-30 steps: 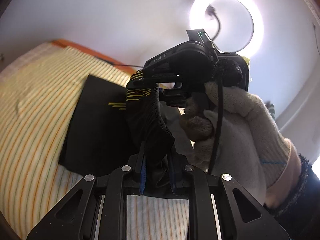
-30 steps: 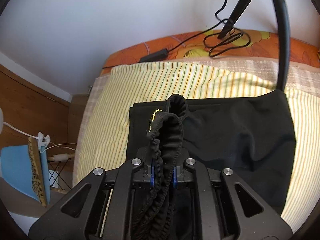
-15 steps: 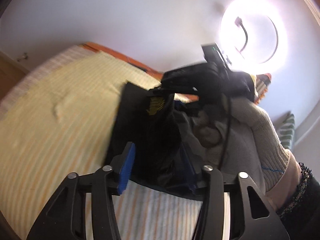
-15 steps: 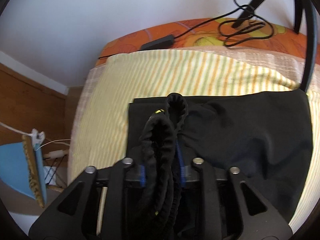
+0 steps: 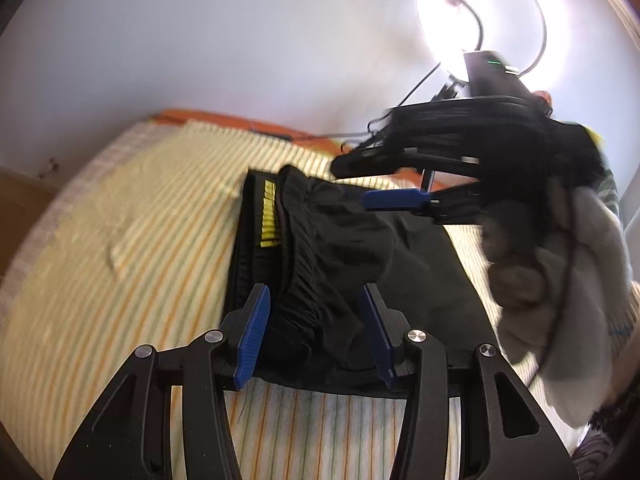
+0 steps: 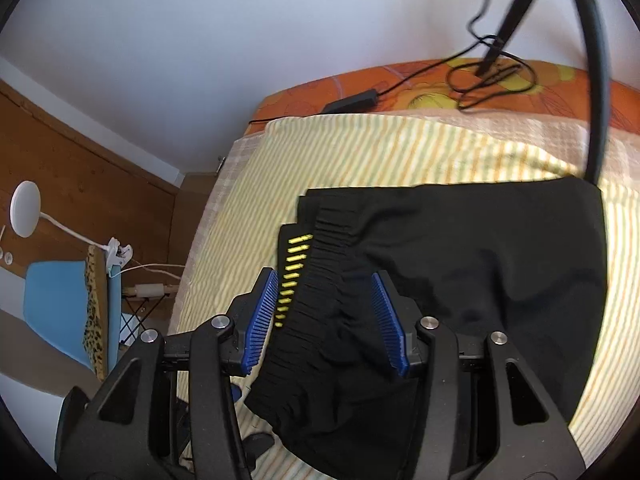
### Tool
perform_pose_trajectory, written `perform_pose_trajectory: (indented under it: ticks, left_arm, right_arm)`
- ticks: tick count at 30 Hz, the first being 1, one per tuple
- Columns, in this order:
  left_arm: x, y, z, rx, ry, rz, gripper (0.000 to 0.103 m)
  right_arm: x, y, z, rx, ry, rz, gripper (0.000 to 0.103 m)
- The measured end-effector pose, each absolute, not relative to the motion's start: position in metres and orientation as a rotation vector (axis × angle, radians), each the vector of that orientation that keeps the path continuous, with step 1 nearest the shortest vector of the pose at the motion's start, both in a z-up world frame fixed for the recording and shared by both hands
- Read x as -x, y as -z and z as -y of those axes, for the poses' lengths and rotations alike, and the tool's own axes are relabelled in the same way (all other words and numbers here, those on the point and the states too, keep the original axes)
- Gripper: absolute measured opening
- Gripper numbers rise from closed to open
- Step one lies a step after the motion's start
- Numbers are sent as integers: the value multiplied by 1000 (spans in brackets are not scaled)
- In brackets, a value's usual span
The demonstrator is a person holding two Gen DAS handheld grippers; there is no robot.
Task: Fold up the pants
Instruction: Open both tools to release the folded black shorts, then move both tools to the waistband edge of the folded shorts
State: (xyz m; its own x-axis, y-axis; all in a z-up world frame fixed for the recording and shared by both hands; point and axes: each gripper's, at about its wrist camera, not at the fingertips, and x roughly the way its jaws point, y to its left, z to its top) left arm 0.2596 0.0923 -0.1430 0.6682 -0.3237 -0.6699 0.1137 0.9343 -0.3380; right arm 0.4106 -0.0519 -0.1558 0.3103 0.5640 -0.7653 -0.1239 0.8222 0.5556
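Bare striped bedspread [image 5: 132, 264] leftward

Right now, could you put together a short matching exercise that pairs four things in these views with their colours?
Column one:
1. pants
2. bedspread
3. chair
4. gripper pads

Column two:
a. dark blue, ribbed
b. black with yellow dashes
c. light blue
d. pale yellow with thin stripes

Pairs: 1-b, 2-d, 3-c, 4-a.
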Motion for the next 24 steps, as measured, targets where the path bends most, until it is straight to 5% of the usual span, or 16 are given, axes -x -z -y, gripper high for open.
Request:
perform_pose_trajectory:
  ticks: [10,24]
  left_arm:
    - [-270,166,-112,286,114,-884,46]
    - [-266,155,-115,289,54,-865,48]
  right_arm:
    - [-347,154,148,-471,-312,-1088,52]
    - [-263,186,134,-63,-274,-1169,51]
